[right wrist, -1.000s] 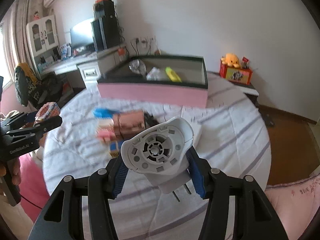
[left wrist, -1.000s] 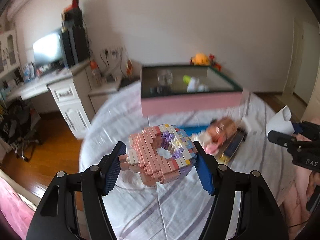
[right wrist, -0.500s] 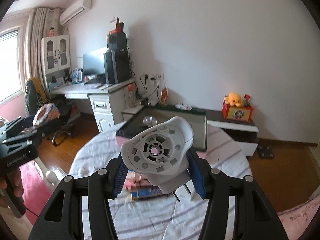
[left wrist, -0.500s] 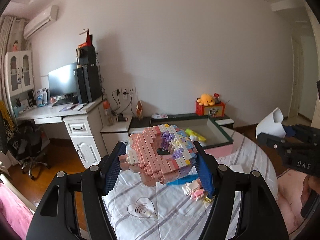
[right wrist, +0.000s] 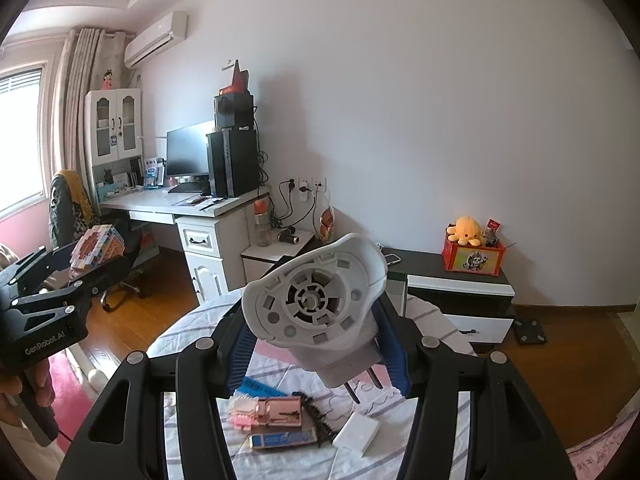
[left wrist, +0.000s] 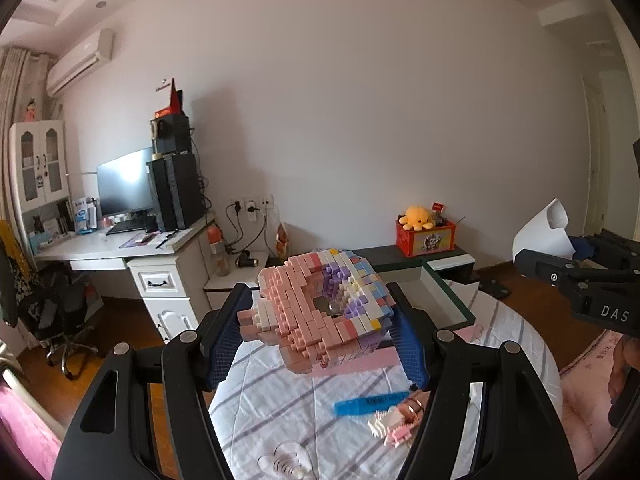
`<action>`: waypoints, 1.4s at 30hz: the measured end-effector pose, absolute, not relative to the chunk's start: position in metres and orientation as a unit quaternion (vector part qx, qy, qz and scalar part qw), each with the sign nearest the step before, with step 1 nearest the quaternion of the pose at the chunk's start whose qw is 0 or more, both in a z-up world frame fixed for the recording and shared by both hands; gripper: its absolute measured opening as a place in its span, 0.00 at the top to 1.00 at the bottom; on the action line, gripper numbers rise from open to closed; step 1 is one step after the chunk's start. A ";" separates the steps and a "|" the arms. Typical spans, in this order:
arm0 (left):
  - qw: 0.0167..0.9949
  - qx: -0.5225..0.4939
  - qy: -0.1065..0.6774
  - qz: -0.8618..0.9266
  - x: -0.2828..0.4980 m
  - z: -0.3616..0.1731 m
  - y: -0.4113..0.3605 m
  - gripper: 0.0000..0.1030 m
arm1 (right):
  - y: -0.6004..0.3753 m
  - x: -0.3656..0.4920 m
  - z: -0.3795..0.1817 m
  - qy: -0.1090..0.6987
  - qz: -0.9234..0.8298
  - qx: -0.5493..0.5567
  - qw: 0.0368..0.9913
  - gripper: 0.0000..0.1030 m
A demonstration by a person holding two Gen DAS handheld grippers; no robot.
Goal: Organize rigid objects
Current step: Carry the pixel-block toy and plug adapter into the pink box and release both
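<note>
Clamped in the left gripper (left wrist: 320, 320): a pink brick-built donut (left wrist: 320, 312), held above the striped tablecloth (left wrist: 280, 400), short of the pink box (left wrist: 448, 300). Pinched in the right gripper (right wrist: 316, 344): a white plug-in device (right wrist: 316, 300), prongs downward, likewise above the cloth, over a blue pen (right wrist: 262, 387) and small pink items (right wrist: 276, 406).

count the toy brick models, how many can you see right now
2. One pink and pastel brick model is held between the left gripper jaws, above the table. A smaller pink and white brick model lies on the table beside the blue pen. More may be hidden.
</note>
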State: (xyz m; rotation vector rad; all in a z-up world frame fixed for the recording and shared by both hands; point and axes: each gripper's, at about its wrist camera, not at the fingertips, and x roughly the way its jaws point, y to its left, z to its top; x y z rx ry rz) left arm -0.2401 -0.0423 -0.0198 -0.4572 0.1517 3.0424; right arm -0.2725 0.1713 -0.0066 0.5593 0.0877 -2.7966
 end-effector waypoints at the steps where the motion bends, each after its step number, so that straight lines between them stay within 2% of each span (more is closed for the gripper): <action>1: 0.040 -0.155 0.045 0.986 -0.249 -0.021 -0.042 0.34 | 0.172 -0.278 -0.007 0.033 -0.969 0.196 0.144 0.45; 10: 0.065 -0.215 0.071 0.972 -0.340 -0.046 -0.020 0.34 | 0.172 -0.359 -0.033 0.046 -0.954 0.251 0.157 0.45; 22: 0.100 -0.332 0.098 0.933 -0.472 -0.110 0.028 0.34 | 0.189 -0.475 -0.105 0.062 -0.920 0.363 0.136 0.45; 29: 0.094 -0.389 0.108 0.910 -0.506 -0.147 0.039 0.34 | 0.188 -0.505 -0.147 0.075 -0.896 0.417 0.135 0.45; 35: 0.083 -0.414 0.110 0.900 -0.520 -0.165 0.037 0.33 | 0.188 -0.509 -0.157 0.074 -0.892 0.426 0.134 0.45; 36: 0.084 -0.413 0.110 0.900 -0.518 -0.165 0.036 0.33 | 0.189 -0.508 -0.156 0.073 -0.893 0.424 0.133 0.45; 37: 0.084 -0.410 0.111 0.901 -0.515 -0.163 0.035 0.28 | 0.190 -0.505 -0.155 0.071 -0.895 0.421 0.133 0.45; 38: 0.084 -0.408 0.109 0.903 -0.513 -0.162 0.035 0.25 | 0.189 -0.505 -0.154 0.070 -0.895 0.420 0.133 0.43; 39: 0.082 -0.401 0.107 0.906 -0.510 -0.159 0.034 0.19 | 0.189 -0.503 -0.152 0.069 -0.897 0.417 0.132 0.37; 41: 0.080 -0.384 0.104 0.914 -0.500 -0.150 0.030 0.15 | 0.190 -0.498 -0.146 0.069 -0.902 0.406 0.127 0.25; 42: 0.080 -0.377 0.102 0.917 -0.494 -0.145 0.028 0.14 | 0.190 -0.494 -0.142 0.069 -0.905 0.401 0.124 0.23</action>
